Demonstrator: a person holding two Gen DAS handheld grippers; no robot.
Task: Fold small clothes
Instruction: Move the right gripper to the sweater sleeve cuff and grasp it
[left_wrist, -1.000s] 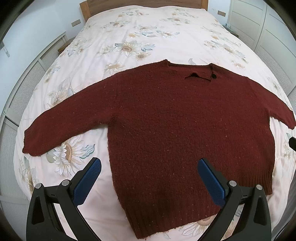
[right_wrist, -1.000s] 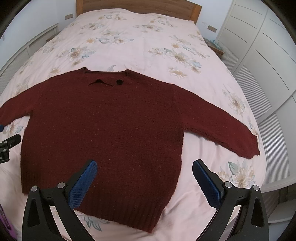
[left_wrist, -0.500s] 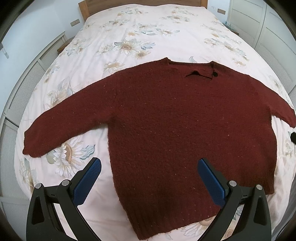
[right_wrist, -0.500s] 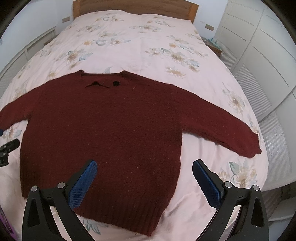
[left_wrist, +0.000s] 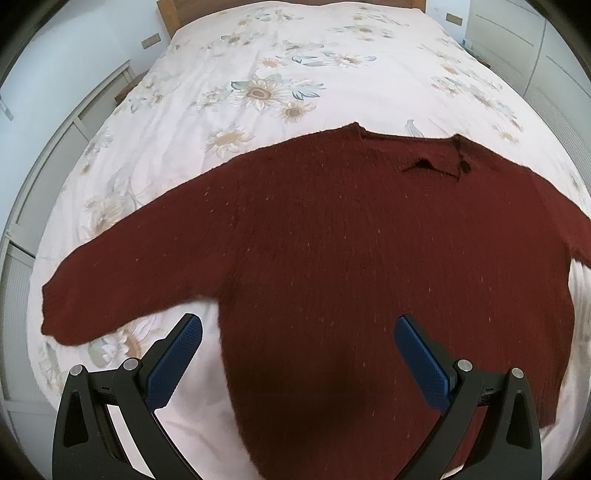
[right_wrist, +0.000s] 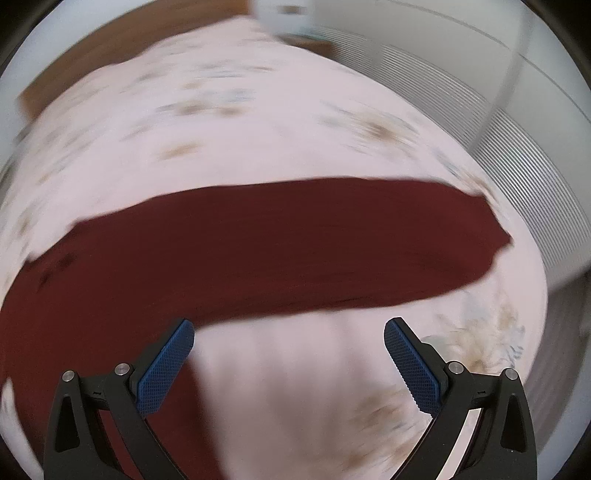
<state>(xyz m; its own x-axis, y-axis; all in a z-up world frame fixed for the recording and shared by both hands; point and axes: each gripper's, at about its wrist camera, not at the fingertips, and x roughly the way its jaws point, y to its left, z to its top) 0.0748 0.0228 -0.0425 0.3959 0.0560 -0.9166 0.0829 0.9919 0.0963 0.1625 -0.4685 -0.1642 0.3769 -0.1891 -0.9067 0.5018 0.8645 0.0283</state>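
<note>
Both grippers nearer now, jaws wide, over flat maroon sweater (left_wrist: 369, 258) on bed (left_wrist: 295, 55)

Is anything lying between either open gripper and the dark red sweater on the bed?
Nothing visible does. The left gripper is open over the sweater near its side edge. The right gripper is open just short of the sleeve, with only bare floral duvet between; that view is motion-blurred.

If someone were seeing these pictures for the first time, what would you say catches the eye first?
The dark red knitted sweater, spread flat with both sleeves out, fills the near end of the pale floral bedspread. Before it the left gripper hangs open over the sweater's left side. The right gripper, also open, faces the right sleeve.
</note>
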